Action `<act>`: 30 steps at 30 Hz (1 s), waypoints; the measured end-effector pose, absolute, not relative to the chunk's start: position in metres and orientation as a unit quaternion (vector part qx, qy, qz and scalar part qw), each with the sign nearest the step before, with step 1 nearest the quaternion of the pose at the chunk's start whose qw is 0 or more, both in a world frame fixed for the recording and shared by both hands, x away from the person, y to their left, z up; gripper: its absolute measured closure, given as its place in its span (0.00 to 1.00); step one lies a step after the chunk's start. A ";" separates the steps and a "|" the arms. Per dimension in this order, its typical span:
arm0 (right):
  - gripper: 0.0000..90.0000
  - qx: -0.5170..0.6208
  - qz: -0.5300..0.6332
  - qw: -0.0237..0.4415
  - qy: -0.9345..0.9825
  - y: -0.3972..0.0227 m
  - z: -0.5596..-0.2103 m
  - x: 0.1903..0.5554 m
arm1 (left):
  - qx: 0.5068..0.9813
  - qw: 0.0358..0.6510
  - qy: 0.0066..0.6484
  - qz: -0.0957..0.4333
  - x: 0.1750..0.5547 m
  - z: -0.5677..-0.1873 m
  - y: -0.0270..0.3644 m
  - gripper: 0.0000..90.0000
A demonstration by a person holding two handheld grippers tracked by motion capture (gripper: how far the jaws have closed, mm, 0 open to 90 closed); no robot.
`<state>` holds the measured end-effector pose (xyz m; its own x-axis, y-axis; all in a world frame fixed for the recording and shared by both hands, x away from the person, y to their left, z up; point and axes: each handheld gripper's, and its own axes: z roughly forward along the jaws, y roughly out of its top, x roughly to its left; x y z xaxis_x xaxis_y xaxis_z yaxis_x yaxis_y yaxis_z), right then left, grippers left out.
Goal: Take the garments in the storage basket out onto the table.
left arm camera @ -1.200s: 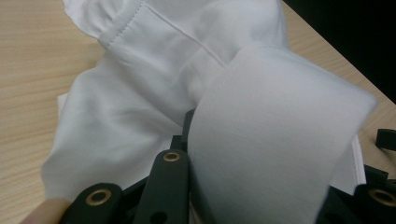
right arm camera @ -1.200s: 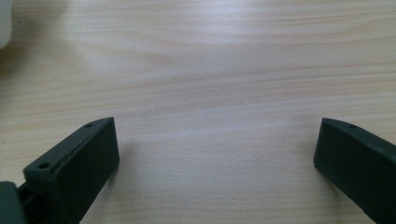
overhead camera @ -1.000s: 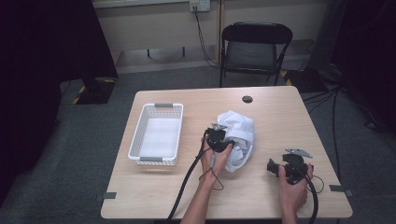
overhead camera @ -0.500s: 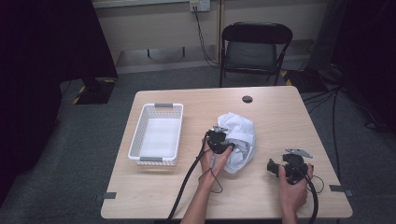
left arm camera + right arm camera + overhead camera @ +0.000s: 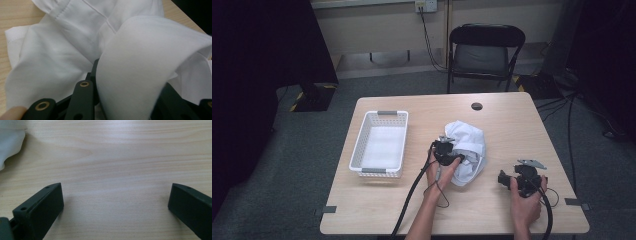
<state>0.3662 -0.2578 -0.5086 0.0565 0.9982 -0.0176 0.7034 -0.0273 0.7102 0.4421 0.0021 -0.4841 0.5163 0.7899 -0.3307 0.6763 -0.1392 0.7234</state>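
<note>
Light wooden table on grey carpet, a black folding chair behind its far edge. White cloth, crumpled in a heap, lies right of table centre, just right of the white perforated basket, not touching it. Left gripper sits at the cloth's near-left edge; in the left gripper view a thick fold of the cloth lies between its black jaws, draped over them. Those jaws have just been opening, and are now partly parted with the fold still in the gap; firm pinch cannot be told. Right gripper rests near the table's right front corner, well apart from the cloth, jaws spread wide over bare wood with nothing between them; in the right gripper view the cloth's edge sits at top left. Small dark round hole near the far edge.
</note>
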 end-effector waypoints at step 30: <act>0.00 0.669 0.258 0.285 0.636 -0.258 -0.509 0.366 | 0.752 0.418 0.506 0.063 0.441 -0.484 0.000 0.03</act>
